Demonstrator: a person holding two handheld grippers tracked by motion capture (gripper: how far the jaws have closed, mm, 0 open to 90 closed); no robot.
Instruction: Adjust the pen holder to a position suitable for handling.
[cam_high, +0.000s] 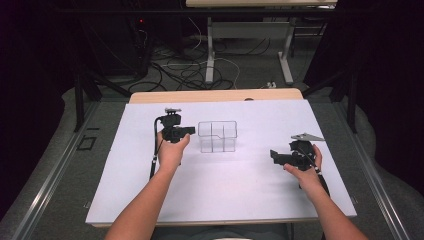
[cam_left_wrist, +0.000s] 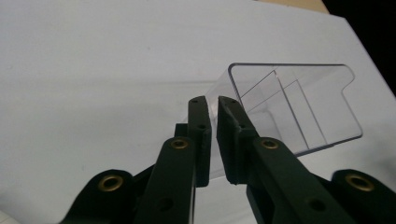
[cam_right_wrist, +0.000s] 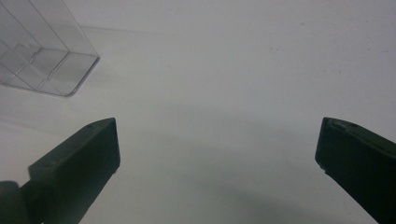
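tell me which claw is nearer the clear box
Left. The left claw sits right beside the clear box, jaws nearly shut at its wall. The right claw is open, well off to its other side.

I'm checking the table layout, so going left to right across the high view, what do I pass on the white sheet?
Left tool → clear divided container → right tool.

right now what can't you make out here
- Left gripper: whether its nearly closed jaws pinch the clear box wall; jaws cover the contact.
- Box's near left corner, left gripper view: behind the jaws.
- Box, right gripper view: cut off by the left edge.
- Box dividers, high view: too small.
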